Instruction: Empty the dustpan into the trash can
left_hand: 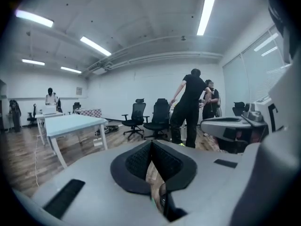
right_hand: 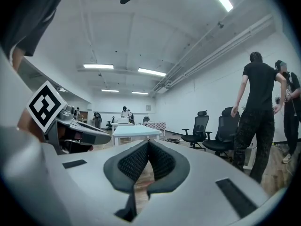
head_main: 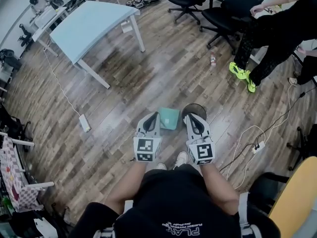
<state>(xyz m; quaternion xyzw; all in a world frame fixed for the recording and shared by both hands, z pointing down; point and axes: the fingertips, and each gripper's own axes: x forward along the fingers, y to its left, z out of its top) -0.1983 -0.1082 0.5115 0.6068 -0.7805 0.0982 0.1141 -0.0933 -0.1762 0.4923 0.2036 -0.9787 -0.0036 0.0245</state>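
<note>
Head view shows us the teal dustpan (head_main: 170, 118) lying on the wooden floor (head_main: 148, 68), just beside the dark trash can (head_main: 195, 106), handy for tipping. Above them we hold the left hand-held gripper (head_main: 152, 116) and the right hand-held gripper (head_main: 194, 120), both pinched together and empty.

Counts:
- Grippers 2: left gripper (head_main: 151, 117), right gripper (head_main: 194, 119)
- Dustpan (head_main: 169, 118): 1
- Trash can (head_main: 194, 109): 1
- Light-blue table (head_main: 91, 23): 1
- Black office chairs (head_main: 229, 11): 2, at the floor's far edge
- White power strips (head_main: 84, 123): 2, on the floor
- Bottle (head_main: 213, 60): 1
- Bystanders (head_main: 277, 29): 2, far right corner
</note>
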